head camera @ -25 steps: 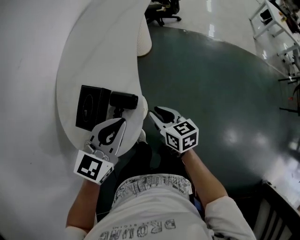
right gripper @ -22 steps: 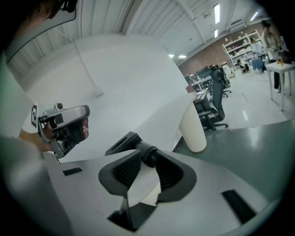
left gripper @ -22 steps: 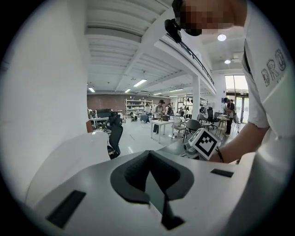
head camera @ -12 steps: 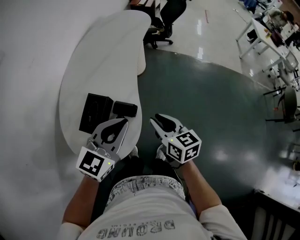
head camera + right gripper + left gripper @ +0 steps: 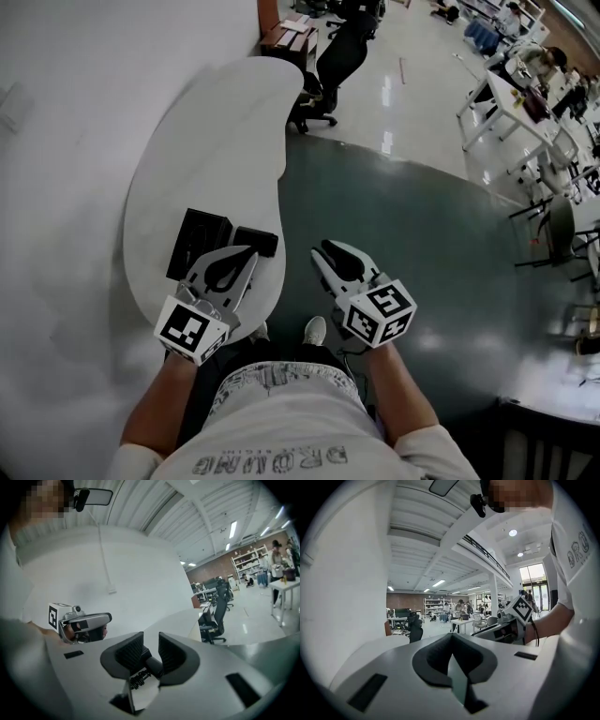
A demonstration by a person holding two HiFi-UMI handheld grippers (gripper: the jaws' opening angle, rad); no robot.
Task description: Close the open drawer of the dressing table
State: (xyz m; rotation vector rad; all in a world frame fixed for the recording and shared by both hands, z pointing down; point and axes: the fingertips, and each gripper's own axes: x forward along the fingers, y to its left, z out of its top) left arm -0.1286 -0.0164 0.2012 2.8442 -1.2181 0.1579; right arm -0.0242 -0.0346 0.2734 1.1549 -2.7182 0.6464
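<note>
1. Dressing table (image 5: 202,141): white top w/ a long curved outline. It runs along the white wall at the head view's left.
2. On its near end lies a black box (image 5: 199,244), flat and rectangular, long side pointing along the top.
3. Just beside the box, twd the table's floor-side edge, is a smaller black item (image 5: 255,241). What it is can't be told, nor whether the two touch.
4. Floor (image 5: 422,253): dark green glossy patch w/ a curved border next to the table, pale shiny floor beyond.
5. On the floor:
   - black office chair (image 5: 339,42) by the table's far end
   - white shoe (image 5: 315,330) on the dark patch near the table's near end
   - white desks (image 5: 502,103) at upper rt
</note>
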